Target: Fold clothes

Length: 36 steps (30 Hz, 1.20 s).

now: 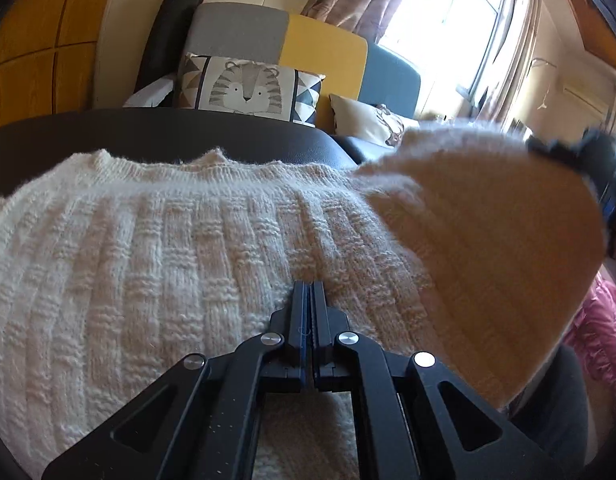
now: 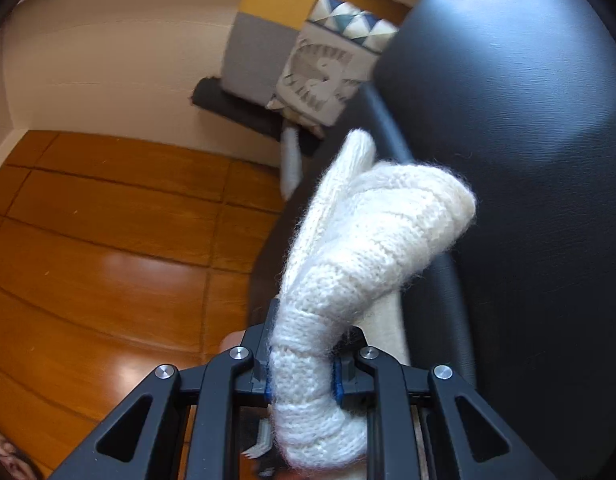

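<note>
A cream knitted sweater [image 1: 156,248] lies spread on a black leather surface [image 1: 148,132]. My left gripper [image 1: 311,285] is shut, its tips resting on the knit near the sweater's middle, with nothing between the jaws. The sweater's right part [image 1: 488,240] is lifted and blurred. A dark blurred shape at its upper right edge looks like my right gripper [image 1: 588,156]. In the right wrist view my right gripper [image 2: 310,330] is shut on a bunched roll of the sweater [image 2: 368,240], held above the black surface [image 2: 508,120]. The knit hides the fingertips.
Behind the surface stands a sofa with grey, yellow and blue backs [image 1: 324,52], a tiger cushion [image 1: 248,88] and a beige cushion [image 1: 368,120]. A pink garment [image 1: 600,320] lies at the right. Wooden panelling [image 2: 88,240] fills the left of the right wrist view. A bright window [image 1: 448,28] is behind.
</note>
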Each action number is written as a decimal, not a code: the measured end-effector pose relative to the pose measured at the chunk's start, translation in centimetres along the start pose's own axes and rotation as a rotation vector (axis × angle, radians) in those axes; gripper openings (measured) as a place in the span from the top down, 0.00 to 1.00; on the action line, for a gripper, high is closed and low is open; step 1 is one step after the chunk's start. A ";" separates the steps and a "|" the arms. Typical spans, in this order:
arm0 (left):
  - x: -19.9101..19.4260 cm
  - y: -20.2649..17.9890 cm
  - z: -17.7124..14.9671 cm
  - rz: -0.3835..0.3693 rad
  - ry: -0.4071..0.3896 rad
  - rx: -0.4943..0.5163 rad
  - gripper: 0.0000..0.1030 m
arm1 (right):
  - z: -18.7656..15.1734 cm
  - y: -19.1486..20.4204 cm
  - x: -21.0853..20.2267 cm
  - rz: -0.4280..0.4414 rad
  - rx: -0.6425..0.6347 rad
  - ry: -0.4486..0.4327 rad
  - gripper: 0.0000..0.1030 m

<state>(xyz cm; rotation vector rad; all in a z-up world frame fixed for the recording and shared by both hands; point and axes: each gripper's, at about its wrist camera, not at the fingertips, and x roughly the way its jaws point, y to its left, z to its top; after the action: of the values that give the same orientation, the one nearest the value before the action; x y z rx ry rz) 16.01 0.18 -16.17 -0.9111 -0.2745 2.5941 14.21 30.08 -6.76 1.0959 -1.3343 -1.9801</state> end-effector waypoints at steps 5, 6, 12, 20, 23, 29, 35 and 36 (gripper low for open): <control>-0.4 0.3 -0.9 -0.024 -0.024 -0.004 0.98 | -0.5 4.7 2.5 0.081 -0.049 0.065 0.82; -0.5 0.5 -0.9 -0.033 -0.026 -0.011 0.98 | -0.6 5.7 3.4 0.091 -0.060 0.083 0.82; -1.0 1.7 -1.5 -0.091 -0.055 -0.060 0.98 | -1.5 9.8 9.6 0.107 -0.097 0.177 0.84; -4.5 3.1 -2.3 -0.073 -0.052 -0.074 0.98 | -3.8 10.8 18.3 0.059 -0.087 0.309 0.87; -5.4 4.0 -2.7 -0.058 -0.046 -0.086 0.98 | -4.4 10.9 20.8 0.034 -0.084 0.343 0.87; -5.1 6.3 -3.1 -0.084 -0.075 -0.193 0.98 | -6.1 11.4 25.3 -0.057 -0.153 0.399 0.87; -5.1 5.9 -3.5 -0.071 -0.125 -0.162 0.97 | -8.2 12.7 30.4 -0.153 -0.284 0.501 0.69; -5.2 6.0 -3.5 -0.078 -0.123 -0.168 0.97 | -8.5 12.7 31.2 -0.185 -0.298 0.534 0.69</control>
<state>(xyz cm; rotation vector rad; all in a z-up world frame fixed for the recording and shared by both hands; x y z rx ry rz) 20.24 -7.18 -17.75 -0.7790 -0.5572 2.5882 4.01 -3.15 -7.26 1.4975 -0.6594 -1.7539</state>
